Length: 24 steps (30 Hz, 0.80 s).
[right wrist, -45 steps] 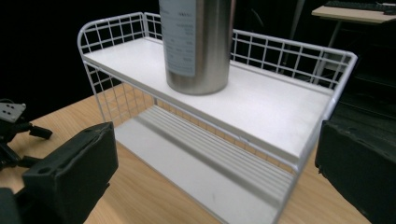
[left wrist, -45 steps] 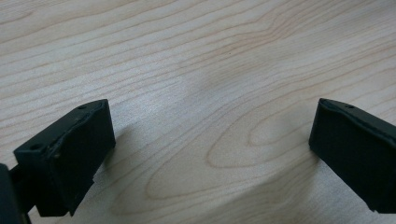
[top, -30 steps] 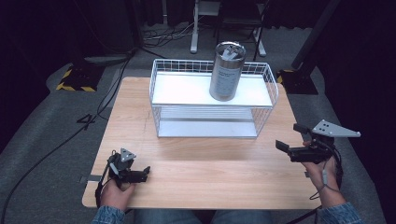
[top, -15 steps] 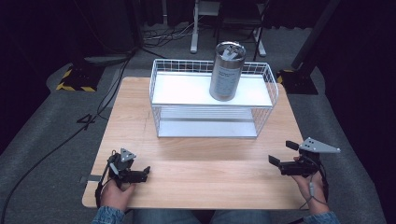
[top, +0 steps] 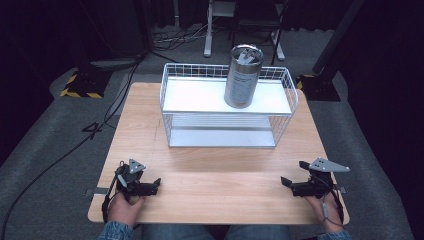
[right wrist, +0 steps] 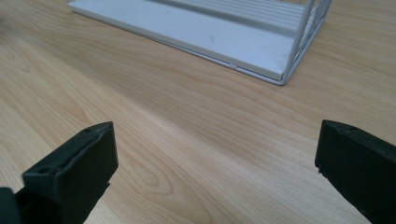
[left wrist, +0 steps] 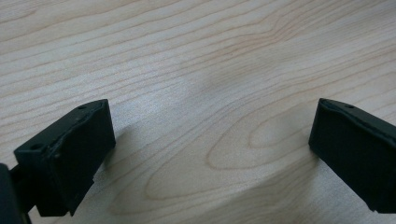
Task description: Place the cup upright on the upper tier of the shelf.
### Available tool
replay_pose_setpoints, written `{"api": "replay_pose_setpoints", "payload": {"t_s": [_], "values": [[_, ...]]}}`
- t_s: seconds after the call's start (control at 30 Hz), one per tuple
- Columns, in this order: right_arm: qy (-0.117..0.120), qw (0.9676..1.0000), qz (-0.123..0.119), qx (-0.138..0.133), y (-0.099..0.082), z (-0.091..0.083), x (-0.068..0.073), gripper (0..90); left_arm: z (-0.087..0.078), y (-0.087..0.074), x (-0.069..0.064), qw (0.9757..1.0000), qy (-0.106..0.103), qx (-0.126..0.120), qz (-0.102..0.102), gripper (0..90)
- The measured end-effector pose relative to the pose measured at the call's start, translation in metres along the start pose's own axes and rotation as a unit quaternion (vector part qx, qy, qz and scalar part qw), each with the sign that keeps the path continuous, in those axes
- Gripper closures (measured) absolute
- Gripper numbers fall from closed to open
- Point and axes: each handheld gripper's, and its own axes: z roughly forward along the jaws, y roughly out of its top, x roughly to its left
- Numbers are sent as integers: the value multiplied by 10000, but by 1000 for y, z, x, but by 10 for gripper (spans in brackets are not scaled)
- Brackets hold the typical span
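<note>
A silver metal canister [top: 242, 76] stands upright on the top shelf of a white wire rack [top: 227, 104] at the back of the wooden table [top: 220, 165]. My left gripper [top: 156, 185] rests on the table near its front left corner, held by a hand, open with bare wood between its jaws [left wrist: 212, 140]. My right gripper [top: 285, 183] sits low at the front right, also open and holding nothing [right wrist: 215, 158]. The rack's lower shelf edge [right wrist: 196, 39] lies ahead of the right gripper.
The rack has a white lower shelf [top: 222, 136] under the top one. Black cables [top: 60, 157] trail on the grey floor to the left. A yellow-and-black striped base [top: 80, 85] sits at the back left, and stand legs [top: 240, 42] are behind the table.
My right gripper has come down and back toward the front edge of the table, ending low near the front right corner. The left gripper and the canister have not moved.
</note>
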Motion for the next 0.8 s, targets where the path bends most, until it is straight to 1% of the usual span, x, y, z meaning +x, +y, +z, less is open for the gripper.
{"api": "replay_pose_setpoints", "payload": {"t_s": [0.1, 0.17, 0.23, 0.33, 0.47, 0.7, 0.8], "values": [[7, 10000, 15, 67, -3, 2, 0, 0, 0, 0, 0, 10000, -9, 1, -4, 7], [2, 9999, 25, 151, -5, 4, 0, 0, 0, 0, 0, 10000, -14, 3, -9, 6], [57, 9995, 54, 293, -7, 7, -2, 0, 0, 0, 0, 10000, -6, 1, -4, 7], [50, 9992, 125, 383, -11, 11, -2, 0, 0, 0, 0, 10000, -8, 1, -4, 6], [4, 9990, 150, 414, -14, 13, -2, 0, 0, 0, 0, 10000, 2, 1, 2, 6], [-120, 9991, 149, 382, -21, 18, -1, 0, 0, 0, 0, 10000, -12, 5, -13, 6], [-190, 9992, 190, 301, -23, 19, -1, 0, 0, 0, 0, 10000, -9, 1, -6, 6]]}}
